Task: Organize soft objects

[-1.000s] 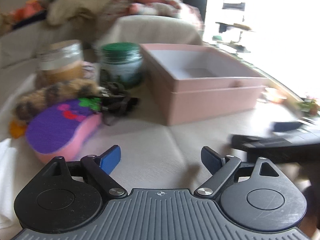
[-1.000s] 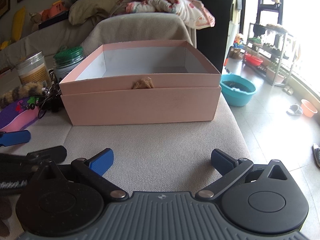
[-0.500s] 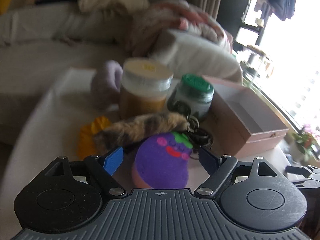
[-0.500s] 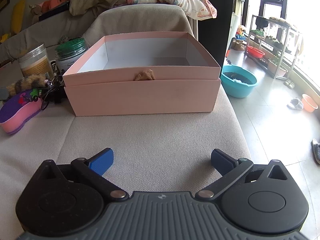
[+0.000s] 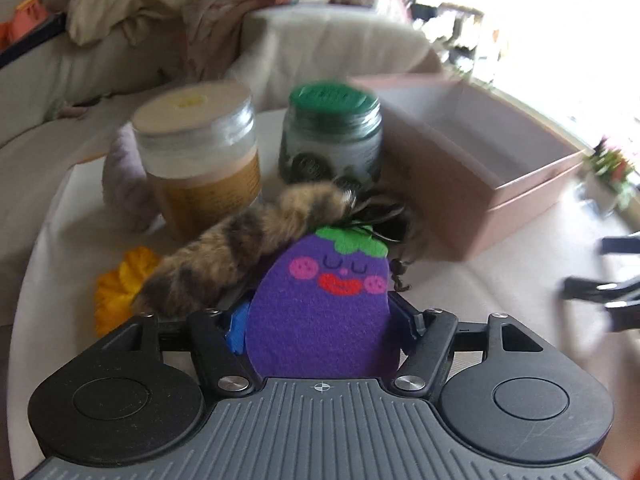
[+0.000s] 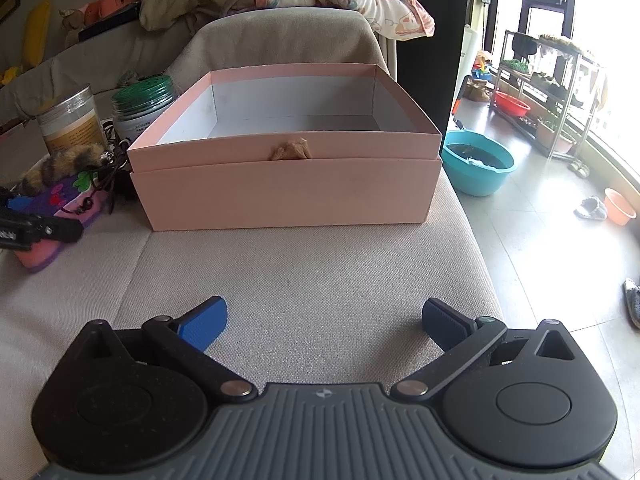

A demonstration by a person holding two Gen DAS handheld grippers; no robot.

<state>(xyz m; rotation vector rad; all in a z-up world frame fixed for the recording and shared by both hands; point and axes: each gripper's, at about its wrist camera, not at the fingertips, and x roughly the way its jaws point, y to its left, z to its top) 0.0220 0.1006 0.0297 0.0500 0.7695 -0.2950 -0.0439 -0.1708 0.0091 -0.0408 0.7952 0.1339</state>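
Observation:
A purple eggplant-face sponge (image 5: pixel 320 280) with a pink underside stands between the fingers of my left gripper (image 5: pixel 320 324), whose jaws are closing; both pads touch its sides. In the right wrist view the sponge (image 6: pixel 60 200) rests on the beige cushion at the far left, with the left gripper's fingers (image 6: pixel 40 228) across it. A striped furry tail (image 5: pixel 240 248) leans on the sponge's top left. The open pink box (image 6: pixel 288 196) sits ahead of my right gripper (image 6: pixel 324 320), which hovers open over bare cushion with nothing between its fingers.
Behind the sponge stand a tan-filled jar (image 5: pixel 196 152) and a green-lidded jar (image 5: pixel 332 132). Black cords (image 5: pixel 384 216) lie by the box's corner. A yellow soft thing (image 5: pixel 116 288) and a lilac plush (image 5: pixel 124 180) lie left. Pillows pile behind; the floor drops off right.
The left gripper swung left from the bare cushion to the sponge, moved in over it, and its jaws narrowed around it. The right gripper stayed still.

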